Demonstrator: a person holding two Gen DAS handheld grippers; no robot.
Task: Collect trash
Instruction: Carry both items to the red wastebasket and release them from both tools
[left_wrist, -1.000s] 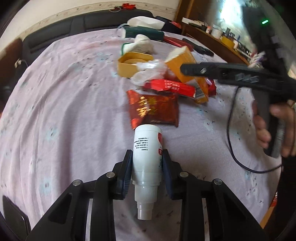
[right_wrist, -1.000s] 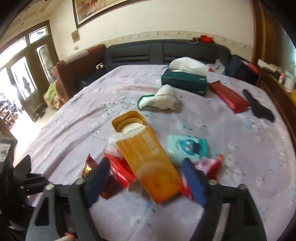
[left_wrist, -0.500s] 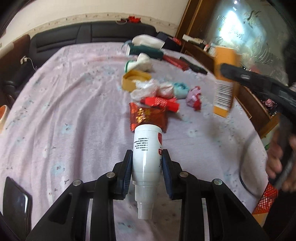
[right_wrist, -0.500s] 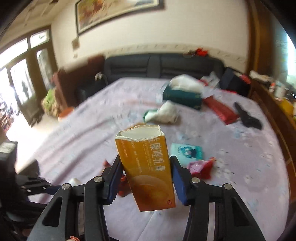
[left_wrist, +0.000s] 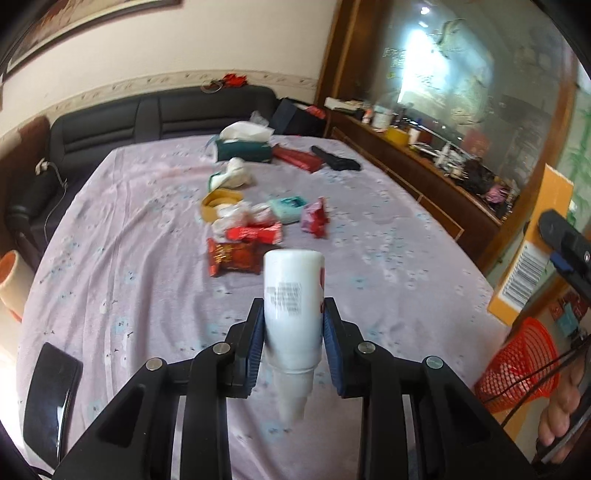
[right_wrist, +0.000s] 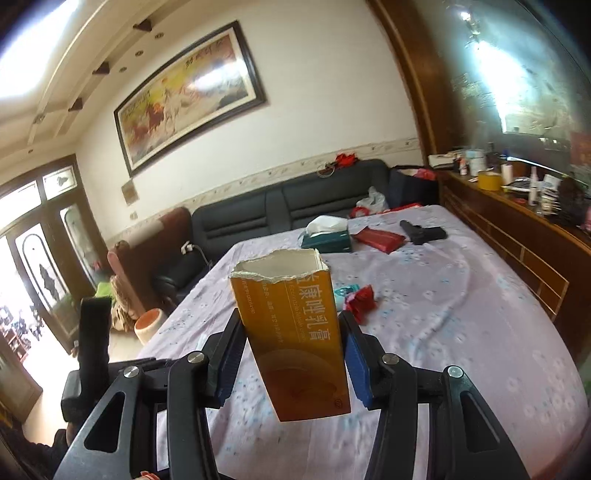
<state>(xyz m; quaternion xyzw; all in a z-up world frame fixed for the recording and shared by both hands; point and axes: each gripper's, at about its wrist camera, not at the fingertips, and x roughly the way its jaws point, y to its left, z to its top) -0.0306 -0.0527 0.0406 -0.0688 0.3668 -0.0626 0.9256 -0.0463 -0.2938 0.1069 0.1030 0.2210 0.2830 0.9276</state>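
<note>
My left gripper (left_wrist: 293, 332) is shut on a white plastic bottle (left_wrist: 293, 295), cap end toward the camera, held above the purple tablecloth (left_wrist: 129, 258). My right gripper (right_wrist: 291, 350) is shut on a torn orange carton (right_wrist: 295, 332), lifted clear of the table; the same carton (left_wrist: 532, 251) shows at the right edge of the left wrist view, above a red mesh bin (left_wrist: 517, 369) on the floor. Loose trash stays on the cloth: red wrappers (left_wrist: 236, 254), a yellow lid (left_wrist: 219, 203), a teal packet (left_wrist: 290, 206), a crumpled white plastic piece (left_wrist: 232, 218).
A green tissue box (left_wrist: 243, 151), a red packet (left_wrist: 299, 158) and a black object (left_wrist: 336, 160) lie at the table's far end. A dark phone (left_wrist: 51, 384) rests at the near left corner. A sofa (right_wrist: 295, 206) and wooden sideboard (right_wrist: 517, 221) border the table.
The right gripper closed on the orange carton, lifted it off the table and carried it rightward over the table's edge near the red bin. The left gripper rose with the bottle still in it.
</note>
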